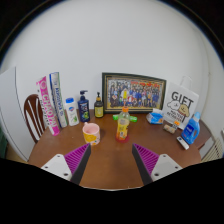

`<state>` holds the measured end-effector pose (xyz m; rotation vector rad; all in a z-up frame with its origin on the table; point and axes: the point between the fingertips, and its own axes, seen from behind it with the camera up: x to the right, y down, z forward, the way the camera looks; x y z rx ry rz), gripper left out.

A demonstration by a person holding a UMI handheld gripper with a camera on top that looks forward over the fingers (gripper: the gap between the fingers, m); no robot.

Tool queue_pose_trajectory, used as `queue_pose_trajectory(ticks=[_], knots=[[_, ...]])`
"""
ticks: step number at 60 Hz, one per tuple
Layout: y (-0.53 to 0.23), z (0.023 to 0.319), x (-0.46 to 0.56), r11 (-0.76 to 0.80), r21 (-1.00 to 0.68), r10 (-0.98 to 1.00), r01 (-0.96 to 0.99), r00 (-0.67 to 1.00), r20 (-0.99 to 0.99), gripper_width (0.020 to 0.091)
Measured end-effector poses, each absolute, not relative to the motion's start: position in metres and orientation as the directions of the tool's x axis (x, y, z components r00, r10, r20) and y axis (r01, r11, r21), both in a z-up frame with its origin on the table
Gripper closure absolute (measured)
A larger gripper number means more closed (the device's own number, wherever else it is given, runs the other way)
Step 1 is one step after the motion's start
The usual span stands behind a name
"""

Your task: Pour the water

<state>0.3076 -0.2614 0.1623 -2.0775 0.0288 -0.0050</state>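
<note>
The scene is evenly and fairly brightly lit by soft indoor light, the white wall [120, 40] plain and pale with no hard glare on it, and the brown table [110, 155] shows only faint, short shadows beneath the bottles and the pink cup [91, 133]. The wide lens bends everything strongly toward the borders, so the books [52, 102] lean inward and the table's far edge curves. The framed picture [133, 92] in the middle is fairly clear, while small print on the gift bag [181, 104] and labels stays soft and hard to read.
</note>
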Motion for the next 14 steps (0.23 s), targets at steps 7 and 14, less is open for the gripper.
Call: queue_pose_trajectory(ticks=[7, 14], knots=[[-0.296, 0.167, 0.308, -0.493, -0.869, -0.052, -0.033, 0.999, -0.009, 0.0249], [-0.311, 0.168, 0.307, -0.497, -0.867, -0.058, -0.033, 0.998, -0.004, 0.0252]])
